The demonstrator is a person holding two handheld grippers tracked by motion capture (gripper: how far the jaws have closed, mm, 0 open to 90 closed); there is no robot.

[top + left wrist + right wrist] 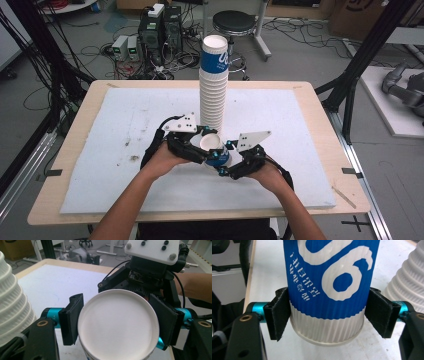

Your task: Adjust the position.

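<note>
A blue and white ribbed paper cup [212,144] is held low over the white board, just in front of a tall stack of paper cups [213,97]. My left gripper [199,145] comes in from the left and is shut on the cup [117,325], a pad against each side of its white round end. My right gripper [228,161] comes from the right and is shut on the same cup [329,277], its pads pressing the wall where the blue print meets the white ribbed band. The stack [12,302] stands to one side of the jaws in both gripper views [407,282].
The white foam board [125,150] covers most of the wooden table [320,105]. Beyond the far edge, a black stool [233,22], computer boxes [160,30] and loose cables sit on the floor. Black frame posts [367,50] rise at both sides.
</note>
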